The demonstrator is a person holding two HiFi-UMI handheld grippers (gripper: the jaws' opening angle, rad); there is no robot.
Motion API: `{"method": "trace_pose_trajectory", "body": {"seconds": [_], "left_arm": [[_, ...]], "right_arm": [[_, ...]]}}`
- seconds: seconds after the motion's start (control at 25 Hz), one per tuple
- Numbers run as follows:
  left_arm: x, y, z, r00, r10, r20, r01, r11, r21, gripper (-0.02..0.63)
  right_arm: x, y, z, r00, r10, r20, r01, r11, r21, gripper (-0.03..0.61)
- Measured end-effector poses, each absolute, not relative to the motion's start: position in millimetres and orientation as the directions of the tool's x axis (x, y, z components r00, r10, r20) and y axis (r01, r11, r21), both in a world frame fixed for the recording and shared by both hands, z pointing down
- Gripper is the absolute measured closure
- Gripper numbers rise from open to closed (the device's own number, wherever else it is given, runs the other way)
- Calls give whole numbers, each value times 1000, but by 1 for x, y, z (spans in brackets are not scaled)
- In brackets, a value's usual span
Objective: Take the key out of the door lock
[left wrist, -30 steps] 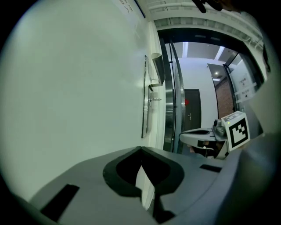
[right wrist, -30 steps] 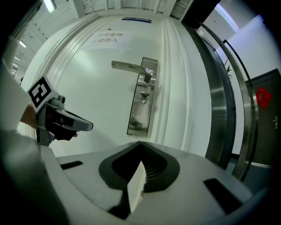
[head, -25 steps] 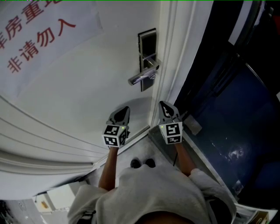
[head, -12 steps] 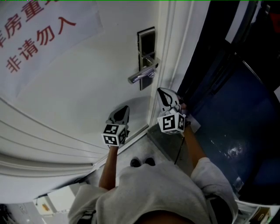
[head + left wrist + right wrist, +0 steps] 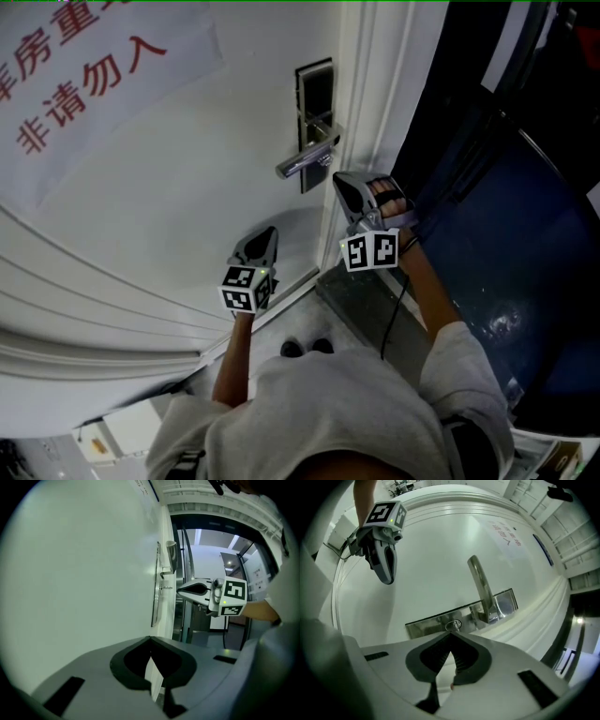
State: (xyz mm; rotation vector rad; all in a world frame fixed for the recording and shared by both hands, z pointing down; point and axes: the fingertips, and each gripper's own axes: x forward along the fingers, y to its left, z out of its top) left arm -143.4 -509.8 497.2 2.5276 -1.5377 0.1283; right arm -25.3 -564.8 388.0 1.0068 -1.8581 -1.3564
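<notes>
A white door carries a metal lock plate with a lever handle. A small key sticks out of the plate beside the handle and also shows from the side as the key. My right gripper is shut, rolled onto its side, and its tips sit just short of the key with nothing between them. Seen from above, the right gripper points at the door just below the handle. My left gripper hangs lower and to the left, shut and empty, pointing along the door face.
The door frame runs just right of the lock. Beyond it lies a dark blue floor. A paper sign with red characters is stuck on the door at upper left. The person's sleeves and arms fill the bottom of the head view.
My right gripper has risen from beside the left one up to the lock and rolled over, so its marker cube shows different faces. The left gripper has stayed still.
</notes>
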Motion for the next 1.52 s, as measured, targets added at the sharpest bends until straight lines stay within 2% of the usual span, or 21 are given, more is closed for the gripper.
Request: {"method": "trace_pose_trajectory", "body": {"seconds": [0.28,0.48,0.52,0.6,0.72,0.92,1.52], "left_arm": [[-141,-509,500,473,-862,179,-881,-461,110,595],[-141,-509,499,476,-862,174,-879,-464,107,595],[-142,-510,498,476,-862,173,-879,-464,108,595],[-142,-510,499,477,-862,173,-879,-464,111,595],[-142,-510,500,479,-860,175,-878,-465,114,595],[-142,-512,500,482,-859,175,-876,-468,115,595],[-155,-513,503,462,-869,179,-887,-446,121,595]], "right_arm": [[-26,-576,390,-480,-875,58,-1,66,998,554],[-28,-575,390,-500,-862,84,-15,106,994,553],[-28,-576,390,-501,-860,99,-23,127,992,544],[-29,-578,392,-498,-859,120,-17,148,989,444],[-31,-581,392,-496,-861,114,7,128,992,408],[-37,-590,387,-489,-869,78,20,78,997,408],[-55,-606,382,-513,-858,18,35,0,999,528]]}}
